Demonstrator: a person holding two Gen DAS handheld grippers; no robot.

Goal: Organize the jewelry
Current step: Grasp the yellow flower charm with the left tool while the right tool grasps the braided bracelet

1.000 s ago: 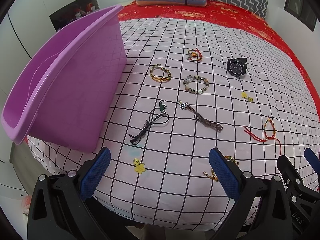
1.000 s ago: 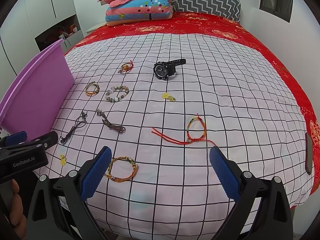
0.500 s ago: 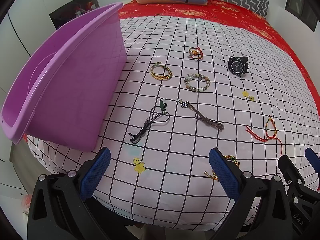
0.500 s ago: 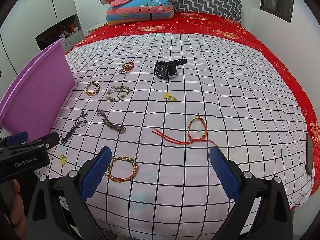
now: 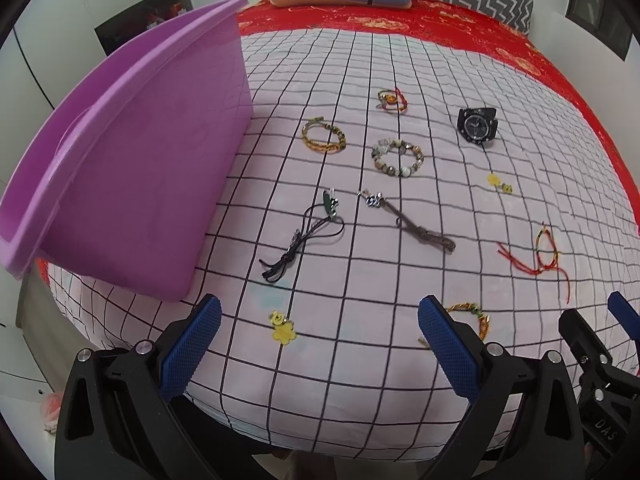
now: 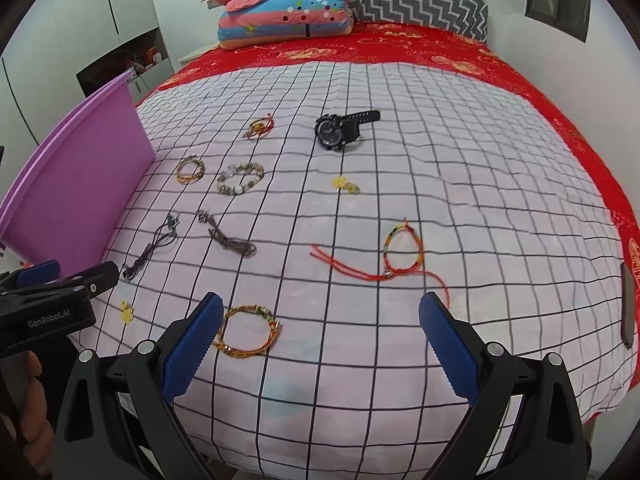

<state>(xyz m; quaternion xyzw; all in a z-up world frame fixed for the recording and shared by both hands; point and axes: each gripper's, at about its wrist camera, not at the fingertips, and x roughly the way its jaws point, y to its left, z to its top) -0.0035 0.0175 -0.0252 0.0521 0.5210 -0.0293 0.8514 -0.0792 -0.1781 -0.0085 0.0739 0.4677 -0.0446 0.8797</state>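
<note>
Jewelry lies scattered on a pink checked bedsheet (image 5: pixel 360 288). A black watch (image 5: pixel 477 125), a beaded bracelet (image 5: pixel 397 157), a gold woven bracelet (image 5: pixel 323 138), a black cord necklace (image 5: pixel 308 236), a brown cord (image 5: pixel 412 227), a red string bracelet (image 6: pixel 400 258) and a yellow flower charm (image 5: pixel 283 327) show. A gold-green bracelet (image 6: pixel 249 332) lies just beside my right gripper's left finger. A purple tub (image 5: pixel 120 160) stands at the left. My left gripper (image 5: pixel 318 340) and right gripper (image 6: pixel 318 340) are both open and empty, at the bed's near edge.
Stacked pillows and a folded quilt (image 6: pixel 288 12) sit at the head of the bed on a red cover (image 6: pixel 440 48). A wardrobe with an open shelf (image 5: pixel 140 24) stands to the left. A dark flat object (image 6: pixel 628 308) lies at the bed's right edge.
Both grippers have crept slightly forward and lower toward the bed; the jewelry looks a little nearer. Nothing was taken hold of or moved.
</note>
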